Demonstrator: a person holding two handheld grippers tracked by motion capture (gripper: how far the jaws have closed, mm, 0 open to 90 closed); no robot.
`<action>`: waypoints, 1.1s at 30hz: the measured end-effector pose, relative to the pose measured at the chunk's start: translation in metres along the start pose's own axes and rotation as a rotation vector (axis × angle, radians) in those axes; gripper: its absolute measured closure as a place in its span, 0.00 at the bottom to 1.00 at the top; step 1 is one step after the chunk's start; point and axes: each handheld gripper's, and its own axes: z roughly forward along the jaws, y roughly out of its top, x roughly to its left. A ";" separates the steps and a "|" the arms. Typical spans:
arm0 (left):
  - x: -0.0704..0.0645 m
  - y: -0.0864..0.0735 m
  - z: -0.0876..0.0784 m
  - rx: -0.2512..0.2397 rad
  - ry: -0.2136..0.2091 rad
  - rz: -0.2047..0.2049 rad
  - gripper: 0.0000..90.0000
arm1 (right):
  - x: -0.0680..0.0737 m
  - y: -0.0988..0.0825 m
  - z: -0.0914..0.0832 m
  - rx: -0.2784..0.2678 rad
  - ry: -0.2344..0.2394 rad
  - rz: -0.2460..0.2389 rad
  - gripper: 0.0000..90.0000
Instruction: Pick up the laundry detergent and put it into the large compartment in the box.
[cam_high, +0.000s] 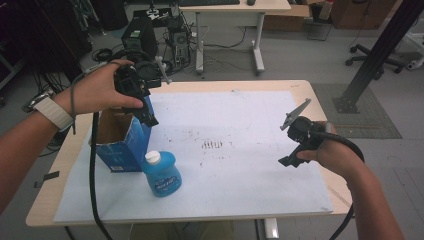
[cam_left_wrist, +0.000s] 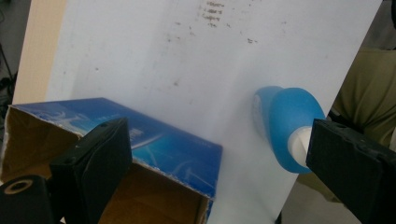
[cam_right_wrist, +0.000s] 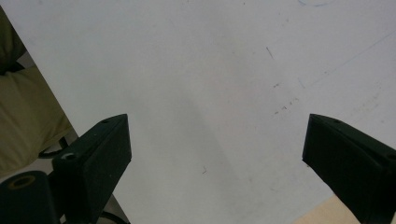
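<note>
The left gripper (cam_high: 145, 112) hangs in the air over the open top of a blue cardboard box (cam_high: 122, 145), its jaws spread wide with nothing between them. Just below and to the near side of it stands a blue bottle (cam_high: 161, 173) with a white cap, upright on the white sheet (cam_high: 240, 150) that covers the table (cam_high: 305, 87) and touching the box's corner or very nearly so. In the left gripper view the box (cam_left_wrist: 154, 144) lies under the left jaw, its brown inside showing, while the bottle (cam_left_wrist: 285, 126) sits beside the right jaw.

The bottle carries a label with dark lettering (too blurred to read), and the printing on the box is no clearer.

The right gripper (cam_high: 295, 150) is held well away on the other side, above the bare sheet (cam_right_wrist: 210, 93), its jaws also spread apart and empty.
</note>
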 end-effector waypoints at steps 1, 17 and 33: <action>0.000 0.000 0.000 0.000 0.000 0.000 0.08 | 0.000 0.000 0.000 0.000 0.000 0.000 0.09; -0.020 -0.009 -0.009 -0.005 -0.010 -0.065 0.10 | 0.003 0.004 0.000 -0.009 0.002 -0.023 0.09; -0.037 -0.018 -0.007 0.016 -0.030 -0.138 0.10 | 0.006 0.003 -0.001 -0.015 -0.004 -0.033 0.09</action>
